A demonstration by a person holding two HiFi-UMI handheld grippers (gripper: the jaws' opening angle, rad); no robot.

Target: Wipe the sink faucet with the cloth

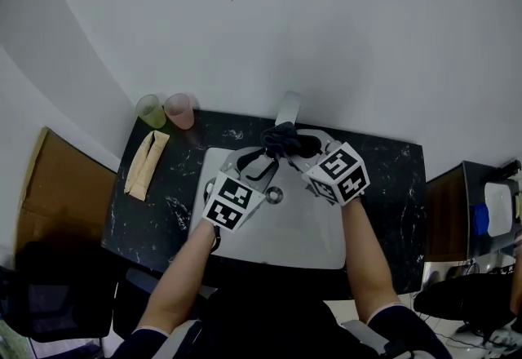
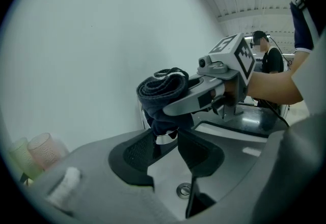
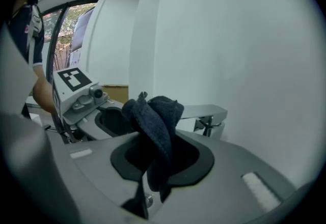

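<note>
Over the white ceramic sink (image 1: 302, 235), the left gripper (image 2: 165, 147) holds its jaws parted below the dark blue terry cloth (image 3: 155, 116), which the right gripper (image 3: 158, 162) clamps, bunched, by the flat chrome faucet (image 3: 204, 113). Soft, light and floppy, it should wipe best gripped mid-bunch.

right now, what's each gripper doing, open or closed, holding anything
Left gripper: open, jaws apart, with its tips at the lower end of the cloth, not squeezing it.
Right gripper: closed on the cloth.
</note>
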